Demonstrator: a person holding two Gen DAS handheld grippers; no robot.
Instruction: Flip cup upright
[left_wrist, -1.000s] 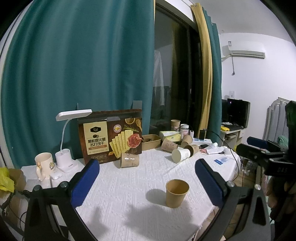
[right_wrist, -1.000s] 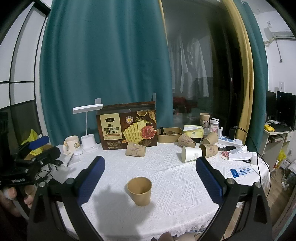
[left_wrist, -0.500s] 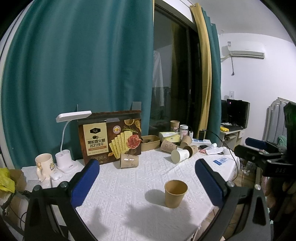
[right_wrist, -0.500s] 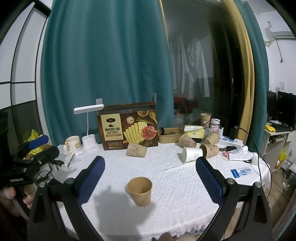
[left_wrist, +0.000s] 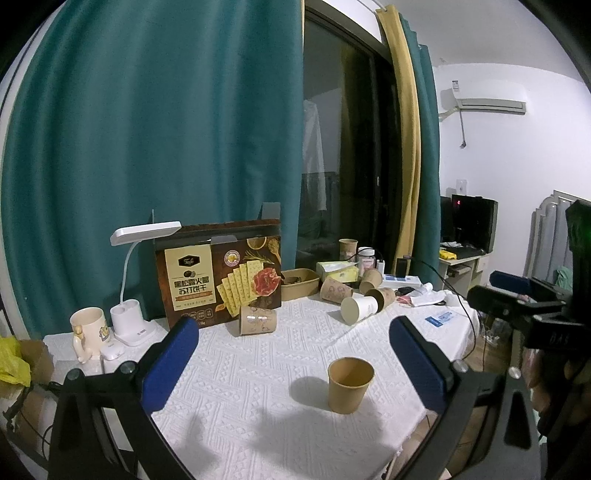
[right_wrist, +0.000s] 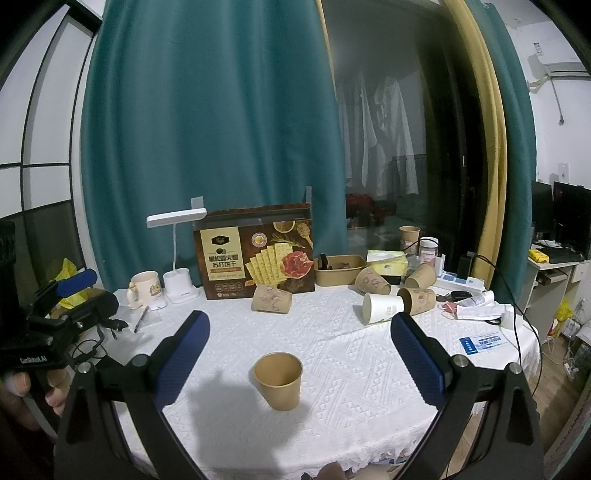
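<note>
While both jaws gape: upright brown cup (right_wrist: 277, 380), visibly empty, on tablecloth (right_wrist: 332, 354).

Plain tan cup (right_wrist: 277, 380), white embossed tablecloth (right_wrist: 332, 332), teal curtain (right_wrist: 207, 129), blue claw pads (right_wrist: 181, 356).

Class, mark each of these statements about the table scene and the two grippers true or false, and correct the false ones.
1. The plain brown paper cup stands upright, mouth up. True.
2. The right gripper is clamped on that cup. False: its jaws are wide open, clear of the cup.
3. The white paper cup lies on its side. True.
4. The desk lamp stands right of the cracker box. False: it stands left of it.
5. The left gripper holds a mug. False: it is open and empty.
</note>
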